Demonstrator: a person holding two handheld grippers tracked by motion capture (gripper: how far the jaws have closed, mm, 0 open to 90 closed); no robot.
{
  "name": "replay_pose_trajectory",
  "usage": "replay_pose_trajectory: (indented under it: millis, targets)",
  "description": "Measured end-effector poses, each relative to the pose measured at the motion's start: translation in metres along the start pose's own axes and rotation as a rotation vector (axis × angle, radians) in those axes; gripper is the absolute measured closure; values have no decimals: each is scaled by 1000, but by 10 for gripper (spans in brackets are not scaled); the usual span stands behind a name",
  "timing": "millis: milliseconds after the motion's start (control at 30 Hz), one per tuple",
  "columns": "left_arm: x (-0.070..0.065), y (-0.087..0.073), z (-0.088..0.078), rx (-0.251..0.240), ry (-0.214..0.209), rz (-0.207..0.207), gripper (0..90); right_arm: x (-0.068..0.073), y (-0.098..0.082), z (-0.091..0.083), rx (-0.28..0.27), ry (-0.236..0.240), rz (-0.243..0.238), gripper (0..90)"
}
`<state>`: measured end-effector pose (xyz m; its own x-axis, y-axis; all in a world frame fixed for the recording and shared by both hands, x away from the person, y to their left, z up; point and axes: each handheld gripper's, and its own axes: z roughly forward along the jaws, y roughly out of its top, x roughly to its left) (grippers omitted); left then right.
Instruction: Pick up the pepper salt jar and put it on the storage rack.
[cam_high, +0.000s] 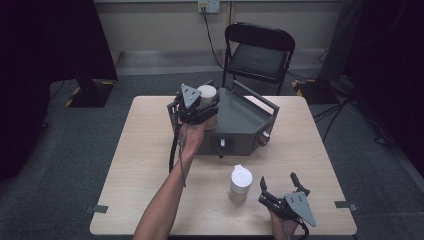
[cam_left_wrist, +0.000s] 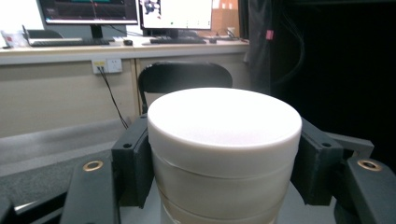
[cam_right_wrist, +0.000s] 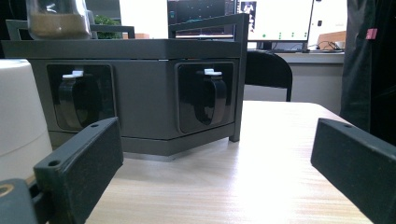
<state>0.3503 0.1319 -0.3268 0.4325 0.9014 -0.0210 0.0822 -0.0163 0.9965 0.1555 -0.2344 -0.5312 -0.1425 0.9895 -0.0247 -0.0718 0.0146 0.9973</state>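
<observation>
Left gripper (cam_high: 202, 111) over grey rack (cam_high: 245, 120), jaws pinching white-lidded jar (cam_left_wrist: 224, 154) at both sides, above the rack's top shelf. Right gripper (cam_high: 280, 187) low at table (cam_high: 150, 165) front, jaws spread wide, gripping nothing. Second white-lidded jar (cam_high: 240, 182) standing just beside it.

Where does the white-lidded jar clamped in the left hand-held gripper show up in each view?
High view: the held jar sits upper centre, above the grey rack.
Left gripper view: centre, between the jaws.
Right gripper view: top left, on the rack.
Shared landmark: the black chair.
</observation>
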Motion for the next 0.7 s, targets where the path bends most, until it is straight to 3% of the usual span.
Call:
replay_pose_trajectory:
  millis: [367, 700]
  targets:
    - [-1, -2, 6, 34, 8, 5, 341, 0, 0, 0, 0, 0, 0, 10]
    - [2, -8, 6, 20, 9, 1, 340, 0, 0, 0, 0, 0, 0, 10]
